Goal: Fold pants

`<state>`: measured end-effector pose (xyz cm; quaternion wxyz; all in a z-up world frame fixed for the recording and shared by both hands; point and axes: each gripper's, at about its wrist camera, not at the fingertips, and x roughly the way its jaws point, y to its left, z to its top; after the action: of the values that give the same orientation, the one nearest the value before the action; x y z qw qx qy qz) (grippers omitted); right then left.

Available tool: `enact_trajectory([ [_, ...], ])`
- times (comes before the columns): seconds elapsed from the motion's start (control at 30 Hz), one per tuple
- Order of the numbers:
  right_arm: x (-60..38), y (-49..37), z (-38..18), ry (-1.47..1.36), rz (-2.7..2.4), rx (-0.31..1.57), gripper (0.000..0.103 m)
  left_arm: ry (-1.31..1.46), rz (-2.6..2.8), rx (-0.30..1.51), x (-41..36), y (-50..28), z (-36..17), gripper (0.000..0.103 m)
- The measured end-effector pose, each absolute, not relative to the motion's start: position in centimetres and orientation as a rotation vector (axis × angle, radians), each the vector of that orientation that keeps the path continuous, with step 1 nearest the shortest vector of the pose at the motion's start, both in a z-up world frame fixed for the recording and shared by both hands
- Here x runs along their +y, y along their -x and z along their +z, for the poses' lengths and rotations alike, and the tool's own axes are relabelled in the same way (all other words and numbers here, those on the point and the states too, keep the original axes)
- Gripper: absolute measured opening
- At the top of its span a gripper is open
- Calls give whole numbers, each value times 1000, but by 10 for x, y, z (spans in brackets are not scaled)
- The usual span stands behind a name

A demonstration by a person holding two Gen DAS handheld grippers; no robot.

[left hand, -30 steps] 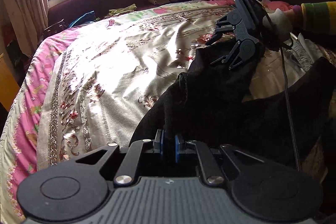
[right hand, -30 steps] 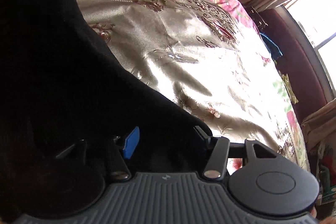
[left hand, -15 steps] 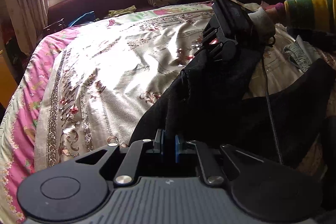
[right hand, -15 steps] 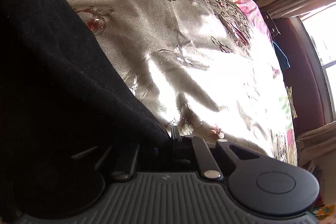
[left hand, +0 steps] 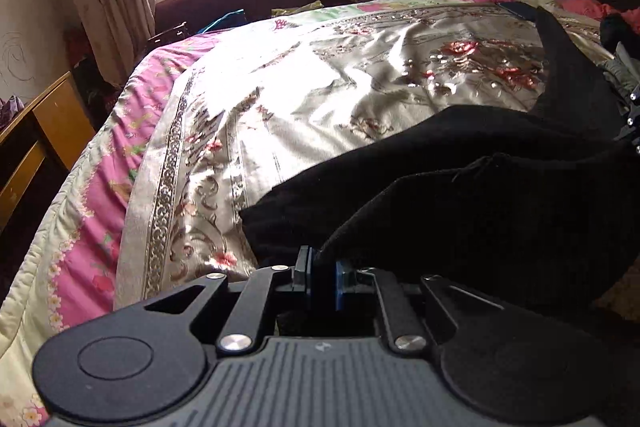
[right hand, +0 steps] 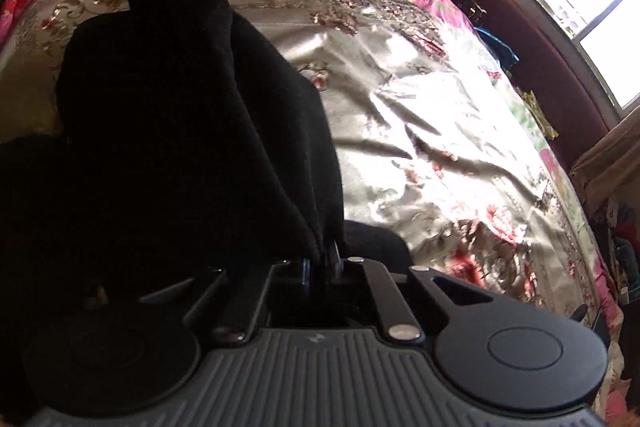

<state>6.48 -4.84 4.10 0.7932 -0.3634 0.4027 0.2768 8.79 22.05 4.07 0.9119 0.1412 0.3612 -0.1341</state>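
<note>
Black pants (left hand: 500, 195) draped over a floral bedspread (left hand: 320, 87), filling the lower right of the left wrist view and the left half of the right wrist view. Left gripper (left hand: 322, 277) clamped tight on an edge of the dark cloth at lower centre, blue pads (left hand: 340, 285) nipping a thin fold. Right gripper (right hand: 320, 267) likewise pinched shut on a bunched edge of the same garment at lower centre of its own view; the other gripper visible at upper left there, cloth hanging between the two.

Soft, limp knit by the look of it, probably light, sagging in deep folds wherever unsupported; no stiffness to hold a crease unaided. Matte and slightly fuzzy, so unlikely to slip from the pads, though likely to slide on the shiny satin beneath. Not fragile. Best gripped at hems, waistband or leg edges, two corners apart, kept taut so the fold lands flat.
</note>
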Motion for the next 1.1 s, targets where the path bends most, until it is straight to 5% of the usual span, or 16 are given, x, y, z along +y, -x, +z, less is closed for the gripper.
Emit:
enact_trajectory([
  [0.13, -37, -34, -7, 789, 617, 923, 5, -284, -244, 792, 224, -61, 18, 26],
  [0.57, -32, -28, 8, 755, 617, 912, 6, -293, -171, 778, 238, -32, 13, 26],
  [0.77, -29, -13, -11, 873, 644, 886, 19, -174, -182, 784, 248, -17, 25, 26],
  [0.93, -32, -15, -4, 864, 646, 894, 22, -138, -215, 717, 249, -20, 48, 57],
  [1.1, -23, -11, 28, 832, 629, 856, 23, -220, -253, 732, 241, -32, 33, 67],
])
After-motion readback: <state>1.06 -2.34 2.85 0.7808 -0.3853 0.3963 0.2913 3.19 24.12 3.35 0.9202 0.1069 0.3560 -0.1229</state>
